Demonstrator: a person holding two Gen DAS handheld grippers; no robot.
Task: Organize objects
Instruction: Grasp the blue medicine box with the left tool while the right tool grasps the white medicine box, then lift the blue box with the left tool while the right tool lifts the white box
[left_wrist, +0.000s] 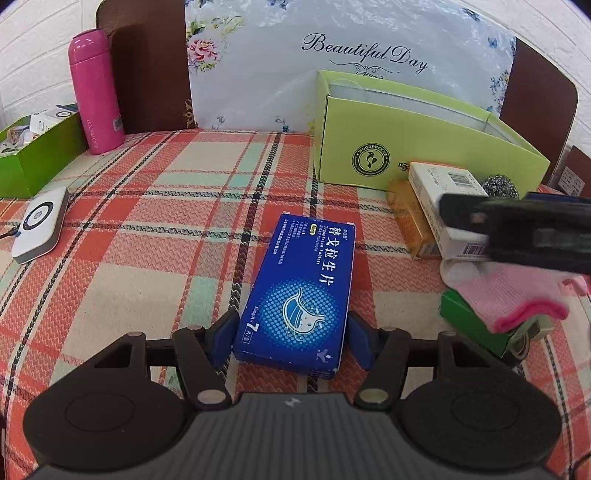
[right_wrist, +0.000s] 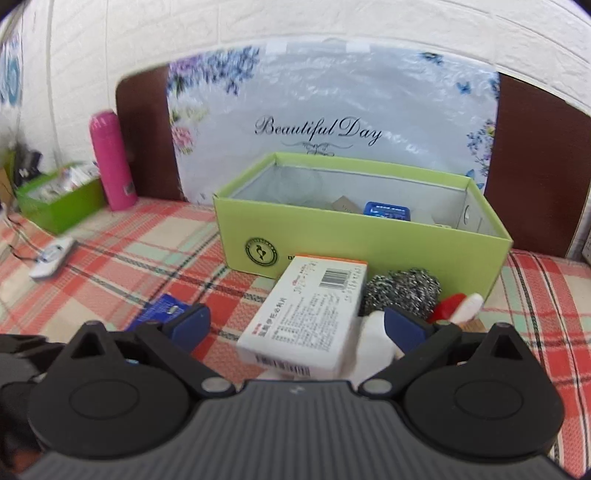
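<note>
The plaid red, cream and mint tablecloth (left_wrist: 155, 229) carries everything; toward its far edge stands the open lime-green cardboard box (left_wrist: 406, 147), already holding a few small items. Just in front of that box, toward the cloth's right side, lies a white medicine carton with a barcode (right_wrist: 306, 325). Its long axis points away toward the box. The right gripper (right_wrist: 295, 328) straddles it, blue pads apart on either side and not visibly touching, so it is the nearer tool for that carton. Nearer the middle of the cloth lies the blue rectangular tablet box (left_wrist: 299, 295), long axis also running toward the far edge; the left gripper (left_wrist: 291, 336) has its pads at both long sides of the near end, seemingly clamped. A steel-wool scourer (right_wrist: 402, 291) sits beside the white carton
</note>
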